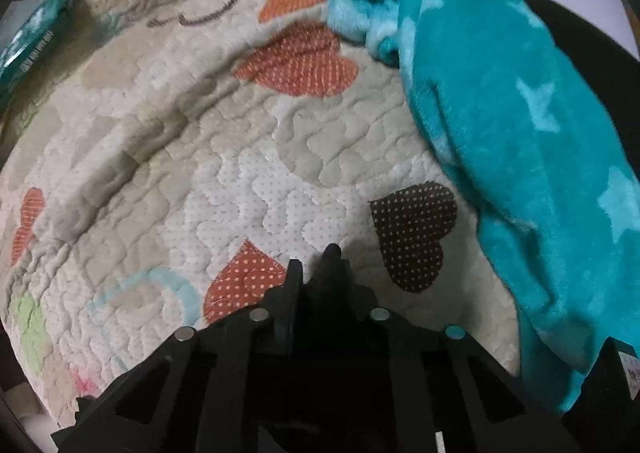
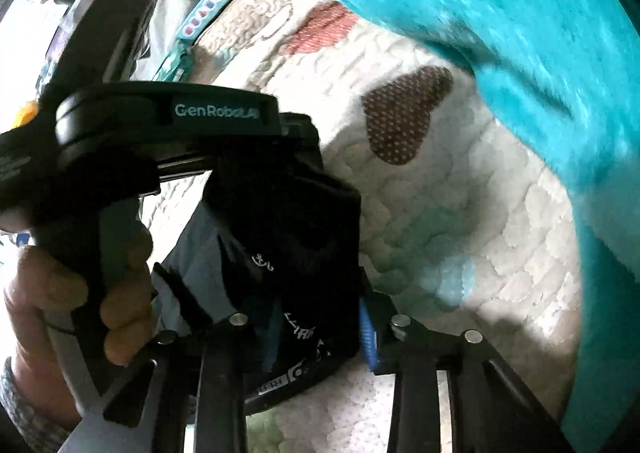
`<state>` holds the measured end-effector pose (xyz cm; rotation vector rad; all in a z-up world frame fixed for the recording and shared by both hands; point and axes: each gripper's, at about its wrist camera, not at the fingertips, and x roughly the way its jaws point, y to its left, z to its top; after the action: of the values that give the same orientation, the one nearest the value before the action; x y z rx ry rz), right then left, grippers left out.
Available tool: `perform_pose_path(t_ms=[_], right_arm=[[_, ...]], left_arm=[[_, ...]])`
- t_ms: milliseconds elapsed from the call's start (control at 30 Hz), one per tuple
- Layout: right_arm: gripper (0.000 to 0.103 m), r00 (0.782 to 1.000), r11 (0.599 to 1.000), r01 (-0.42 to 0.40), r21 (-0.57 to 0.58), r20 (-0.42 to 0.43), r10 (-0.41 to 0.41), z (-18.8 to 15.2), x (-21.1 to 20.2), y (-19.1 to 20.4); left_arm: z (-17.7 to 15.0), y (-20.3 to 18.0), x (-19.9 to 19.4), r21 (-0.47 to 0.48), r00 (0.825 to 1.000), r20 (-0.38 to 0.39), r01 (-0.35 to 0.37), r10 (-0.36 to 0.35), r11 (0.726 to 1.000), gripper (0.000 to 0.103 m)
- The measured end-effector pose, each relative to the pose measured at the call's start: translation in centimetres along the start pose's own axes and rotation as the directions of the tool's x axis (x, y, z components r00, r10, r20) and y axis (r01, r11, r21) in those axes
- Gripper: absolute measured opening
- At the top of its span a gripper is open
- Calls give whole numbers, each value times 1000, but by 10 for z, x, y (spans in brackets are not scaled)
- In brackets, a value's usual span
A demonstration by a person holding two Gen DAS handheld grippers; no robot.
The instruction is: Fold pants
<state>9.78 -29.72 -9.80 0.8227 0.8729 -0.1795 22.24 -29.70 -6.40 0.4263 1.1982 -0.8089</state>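
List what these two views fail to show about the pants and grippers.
- Right wrist view: the left gripper blocks the right gripper, so its jaws' state is hidden.
- Right wrist view: the teal pants are motion-blurred and cut off by the frame edge.
- Left wrist view: the pants run past the right edge; their full layout is unseen.

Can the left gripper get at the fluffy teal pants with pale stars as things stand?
Probably yes. The left gripper, jaws nearly closed, points over bare quilted mat; the fluffy teal pants with pale stars lie to its right with nothing between.
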Motion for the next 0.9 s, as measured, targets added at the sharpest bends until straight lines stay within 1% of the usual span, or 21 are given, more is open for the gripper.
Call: perform_pose_path(t_ms=[67, 167, 333, 533, 633, 767, 900], right_arm=[[28, 1000, 999, 4, -44, 12, -4, 2, -3, 8], [24, 1000, 994, 6, -108, 31, -3, -2, -11, 19], [23, 998, 979, -8, -203, 65, 22, -6, -21, 40], [22, 994, 948, -20, -319, 96, 53, -20, -36, 64], [22, 994, 928, -31, -371, 88, 68, -31, -41, 78], [20, 994, 884, -22, -468, 87, 71, -47, -46, 101], [20, 994, 843, -16, -538, 82, 71, -60, -48, 120]], left_arm=[[-1, 1, -10, -6, 1000, 22, 0, 0, 1000, 15], [-3, 8, -27, -32, 999, 51, 10, -8, 999, 15], [-8, 16, -58, -73, 994, 104, 25, -17, 997, 15], [-28, 42, -96, -140, 986, 168, 44, -21, 989, 14], [-44, 53, -113, -168, 981, 191, 47, -14, 985, 14], [-64, 65, -129, -198, 975, 221, 56, -11, 979, 14], [-81, 80, -143, -237, 968, 252, 72, -10, 969, 14]])
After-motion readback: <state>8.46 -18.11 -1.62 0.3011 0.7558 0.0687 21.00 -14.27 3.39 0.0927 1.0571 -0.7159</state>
